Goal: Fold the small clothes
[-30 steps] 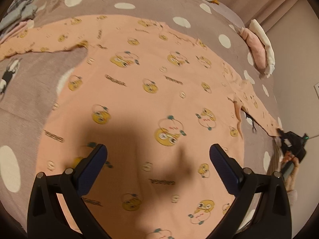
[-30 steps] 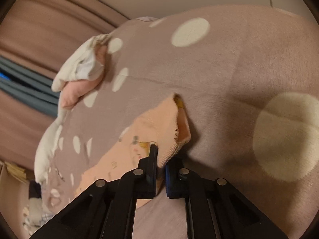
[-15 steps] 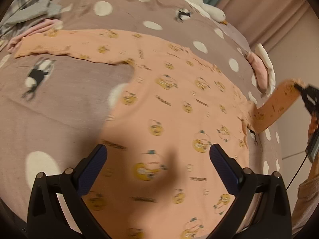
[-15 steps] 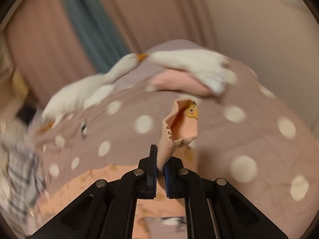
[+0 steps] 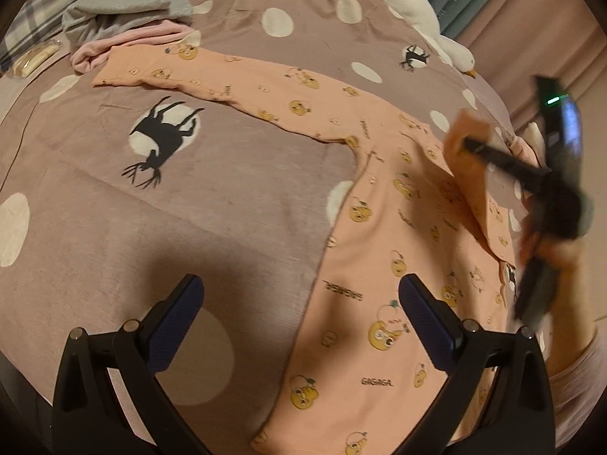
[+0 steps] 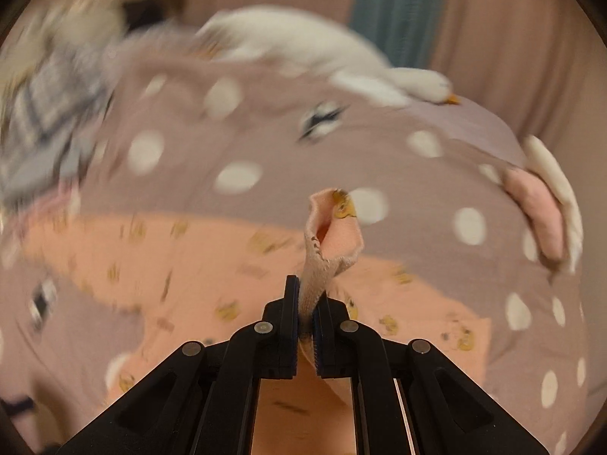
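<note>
Lifted since before, one sleeve cuff (image 6: 334,227) stays pinched in my right gripper (image 6: 306,313) above the one peach shirt (image 5: 383,265); my left gripper (image 5: 299,322) hangs spread.

Peach duck-print top (image 5: 383,235) lies flat, one sleeve (image 6: 334,227) lifted.

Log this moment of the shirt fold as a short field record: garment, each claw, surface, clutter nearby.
garment: peach shirt with yellow cartoon prints, spread flat on the bed, one sleeve stretched out toward the pile of clothes
right claw: right claw shut on the sleeve cuff, holding it raised over the shirt body
left claw: left claw open, holding nothing, above the shirt's side edge
surface: mauve bedspread with white dots and a black deer print
clutter: grey and pink clothes, white plush goose
</note>
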The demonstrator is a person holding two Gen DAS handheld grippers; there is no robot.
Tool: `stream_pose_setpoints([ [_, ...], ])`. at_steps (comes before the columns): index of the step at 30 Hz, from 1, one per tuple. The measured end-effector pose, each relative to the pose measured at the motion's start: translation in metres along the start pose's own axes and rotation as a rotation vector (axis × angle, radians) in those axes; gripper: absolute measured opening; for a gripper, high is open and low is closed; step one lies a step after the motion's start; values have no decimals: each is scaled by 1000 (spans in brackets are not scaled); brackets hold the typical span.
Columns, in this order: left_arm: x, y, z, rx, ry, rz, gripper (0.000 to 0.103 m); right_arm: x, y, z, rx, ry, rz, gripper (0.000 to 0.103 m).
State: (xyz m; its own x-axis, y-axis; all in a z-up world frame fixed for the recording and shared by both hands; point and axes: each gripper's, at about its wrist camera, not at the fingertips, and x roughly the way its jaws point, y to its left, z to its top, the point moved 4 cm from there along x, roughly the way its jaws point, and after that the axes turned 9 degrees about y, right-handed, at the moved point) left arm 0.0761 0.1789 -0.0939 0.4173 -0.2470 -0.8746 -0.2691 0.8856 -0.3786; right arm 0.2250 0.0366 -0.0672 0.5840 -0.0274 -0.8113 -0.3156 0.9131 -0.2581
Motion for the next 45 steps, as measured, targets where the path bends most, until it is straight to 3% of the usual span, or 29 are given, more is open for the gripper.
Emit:
stream_pose_setpoints([
  [3,1,6,5,-19,-3,-6,102,22,35,-14,-115,34,-58,8],
  [6,1,15,11,-52,-9,-24,102,42,48,-22,-160,100,-32,12],
  [7,1,18,14,-67,-10,-39,102,44,47,-24,-166,122,-9,18],
  [9,1,26,21,-100,-13,-80,102,42,48,-25,-168,134,52,44],
  [12,-4,36,32,-143,-28,-128,102,15,35,-23,-117,68,255,46],
  [13,-6,40,37,-157,-36,-151,102,2,20,-20,-45,30,365,48],
  [15,-9,51,46,-196,-55,-192,102,-7,-4,-18,77,-10,478,51],
  [17,-10,62,56,-237,-63,-236,102,-3,-34,-21,221,-29,546,51],
  [19,-7,76,66,-292,-53,-288,102,13,-46,-29,280,2,517,51],
  [20,-6,80,69,-308,-50,-310,102,23,-44,-33,288,25,509,44],
  [21,-6,87,76,-332,-53,-349,102,29,-41,-35,288,41,508,29],
  [26,-11,120,96,-440,-99,-430,102,53,14,-38,190,68,484,17],
  [29,-13,145,108,-525,-145,-504,102,56,48,-36,65,86,482,17],
  [32,-12,174,121,-620,-188,-539,102,35,67,-35,6,54,606,17],
  [36,2,193,140,-706,-199,-612,102,8,61,-41,4,2,657,17],
  [42,12,193,178,-691,-215,-554,101,-6,33,-63,84,-12,693,17],
  [45,14,204,187,-734,-252,-476,79,-10,15,-75,128,-20,702,17],
])
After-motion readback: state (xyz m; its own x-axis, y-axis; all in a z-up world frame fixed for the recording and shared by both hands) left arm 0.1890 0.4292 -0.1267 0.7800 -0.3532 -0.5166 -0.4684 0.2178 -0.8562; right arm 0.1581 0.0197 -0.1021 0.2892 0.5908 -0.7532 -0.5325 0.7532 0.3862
